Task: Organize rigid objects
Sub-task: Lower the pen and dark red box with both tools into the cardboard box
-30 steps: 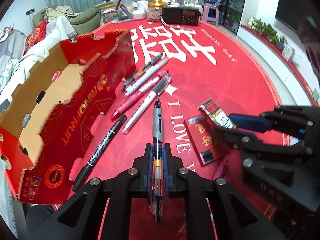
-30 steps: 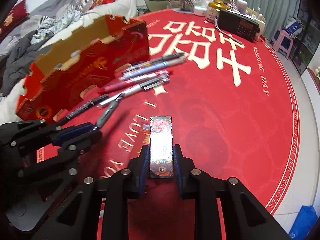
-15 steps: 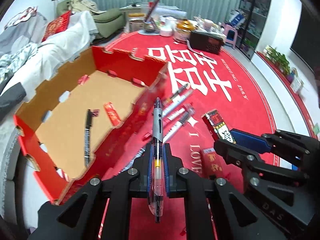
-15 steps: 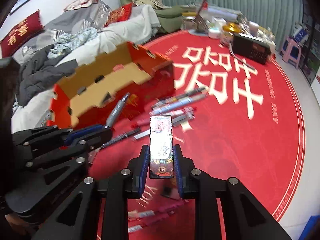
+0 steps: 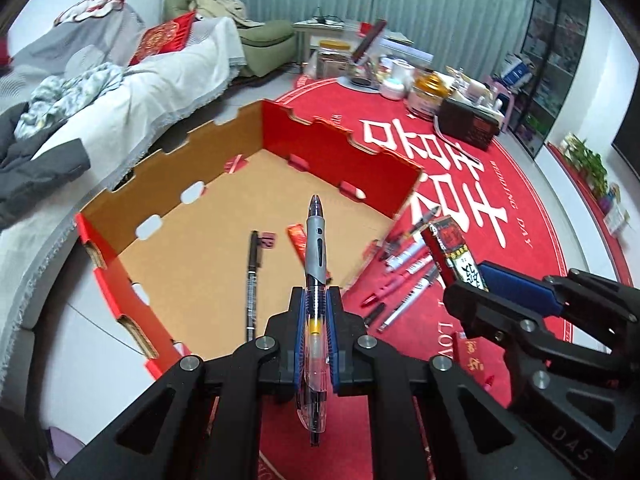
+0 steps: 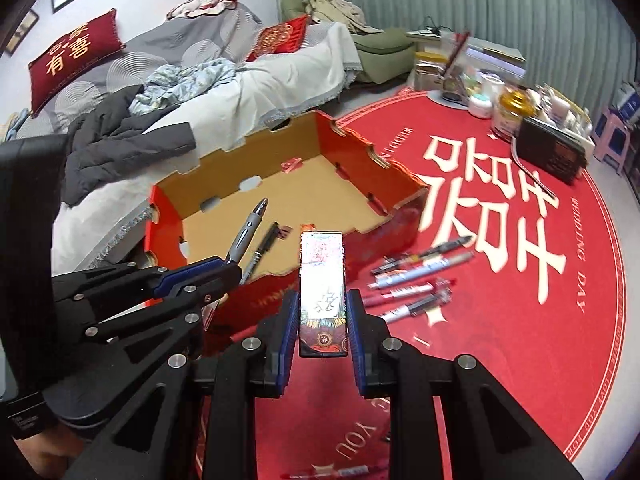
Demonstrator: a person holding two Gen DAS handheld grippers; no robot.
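1. Pen (image 5: 315, 256), grey-gripped with a clear barrel, sits clamped between the blue pads of the left gripper (image 5: 316, 304); its jaws are drawn tight on the barrel, and the tip points away over the box floor.
2. Upright in the right gripper (image 6: 322, 308) is a small flat red packet (image 6: 322, 280), squeezed by its long edges, with the jaws pressed against both sides.
3. In the left wrist view the right gripper (image 5: 466, 280) hangs to the right of the pen, with the packet (image 5: 452, 248) tilted above the loose pens.
4. In the right wrist view the left gripper (image 6: 232, 268) reaches in from the left, its pen (image 6: 248, 232) slanting above the near wall of the box.
5. Below the jaws stands an open cardboard box (image 5: 348, 148), red outside and brown inside, with notched walls.
6. On the box floor lie a black marker (image 5: 253, 276), a small red stick (image 5: 298, 240) just right of it, and a small dark red tag (image 5: 267, 239) near the marker's far end.
7. To the right of the box, a bunch of pens and markers (image 6: 416, 280) lies on the round red rug (image 6: 560, 320) with large white characters.
8. Far off are a black radio (image 6: 550, 152), jars, a sofa with red cushions, and a grey curtain.
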